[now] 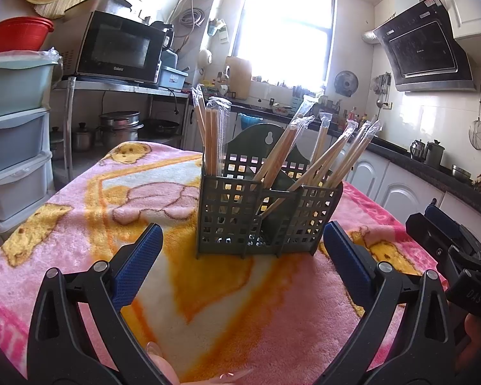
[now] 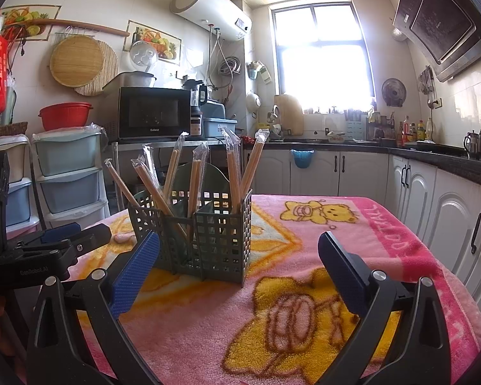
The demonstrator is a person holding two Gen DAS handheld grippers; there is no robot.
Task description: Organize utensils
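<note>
We see a matt green plastic lattice caddy (image 1: 266, 221), wooden chopsticks (image 1: 320, 166) in glossy clear wrappers, and a fuzzy pink blanket (image 1: 240, 314).

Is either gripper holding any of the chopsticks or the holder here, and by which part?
Nothing is held. The left gripper and right gripper are both open and empty, short of the utensil holder.

I face a bright window (image 2: 324, 54) that floods my kitchen with white light; a black microwave (image 2: 154, 116) sits on a metal shelf to my left beside stacked plastic drawers (image 2: 69, 176). White cabinets (image 2: 433, 199) under a dark counter run along my right wall, a range hood (image 1: 429, 48) above; a water heater (image 2: 210, 8) hangs high.
</note>
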